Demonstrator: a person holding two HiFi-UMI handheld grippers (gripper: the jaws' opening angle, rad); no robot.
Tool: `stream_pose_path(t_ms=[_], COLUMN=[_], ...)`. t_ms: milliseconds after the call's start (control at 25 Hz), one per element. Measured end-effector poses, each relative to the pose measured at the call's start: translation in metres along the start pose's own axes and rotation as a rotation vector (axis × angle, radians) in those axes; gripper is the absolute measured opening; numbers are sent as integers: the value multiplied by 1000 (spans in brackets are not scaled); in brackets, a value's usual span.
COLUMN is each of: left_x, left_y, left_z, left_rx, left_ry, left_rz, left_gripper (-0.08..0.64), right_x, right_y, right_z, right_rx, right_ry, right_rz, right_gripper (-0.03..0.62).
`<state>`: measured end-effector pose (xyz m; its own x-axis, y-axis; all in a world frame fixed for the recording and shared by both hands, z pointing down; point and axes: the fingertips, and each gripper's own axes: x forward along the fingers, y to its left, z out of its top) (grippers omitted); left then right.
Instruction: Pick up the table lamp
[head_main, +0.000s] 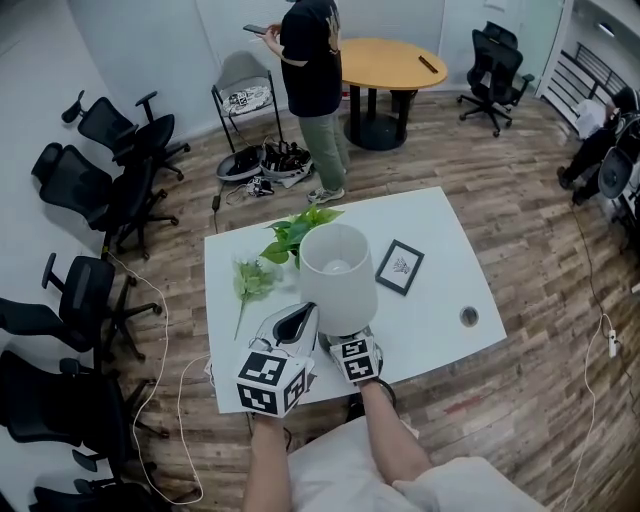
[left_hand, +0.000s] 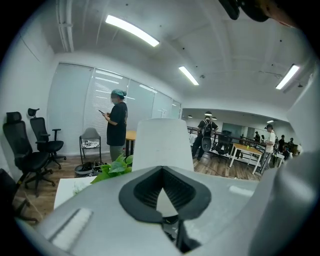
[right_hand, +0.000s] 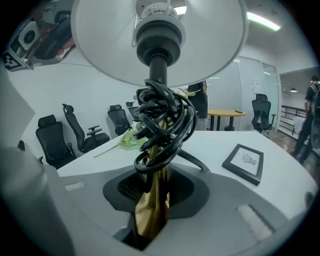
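**Student:** What does the right claw (head_main: 346, 336) hold?

**Tutor:** The table lamp (head_main: 338, 275). In the right gripper view, the jaws of the right claw (right_hand: 152, 202) are pinched on the lamp's gold stem (right_hand: 154, 220). The stem rises straight up from between them. Just above the grip, a black cord (right_hand: 162, 125) is bundled in loops around the stem. Higher still, the white shade (right_hand: 210, 35) spreads over the claw. From the head view the shade hides the jaws and the lamp's base, so whether the base touches the white table (head_main: 445, 265) cannot be told.

**Student:** And the left claw (head_main: 298, 318)?

**Tutor:** Its jaws are pressed together with nothing between them — see the left claw (left_hand: 162, 170) in its own view. The shade (left_hand: 162, 142) stands directly ahead of it and close. In the head view this claw lies just beside the right one, on its left.

**Student:** What lies beyond the claws?

**Tutor:** Ahead and to the right of the right claw, a black picture frame (right_hand: 243, 163) lies flat on the table. Ahead and to its left lies a leafy sprig (right_hand: 122, 140). A green plant (head_main: 295, 232) stands just past the shade. Farther off — well beyond the table — a person (head_main: 312, 90) stands near a round wooden table (head_main: 390, 62).
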<state>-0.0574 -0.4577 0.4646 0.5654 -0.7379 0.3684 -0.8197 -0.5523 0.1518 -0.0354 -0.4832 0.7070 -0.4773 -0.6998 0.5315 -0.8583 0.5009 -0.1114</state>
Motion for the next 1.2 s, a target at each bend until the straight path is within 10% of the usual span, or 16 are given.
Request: stream_pose_path(t_ms=[1200], left_x=[-41], left_y=[18], left_z=[-92], left_rx=[-92], left_ry=[121], left_rz=[-44], left_gripper=[0], right_x=[-116], right_y=[-14], right_z=[-18], right_rx=[141], right_ry=[79], right_rz=[-226], right_gripper=[124])
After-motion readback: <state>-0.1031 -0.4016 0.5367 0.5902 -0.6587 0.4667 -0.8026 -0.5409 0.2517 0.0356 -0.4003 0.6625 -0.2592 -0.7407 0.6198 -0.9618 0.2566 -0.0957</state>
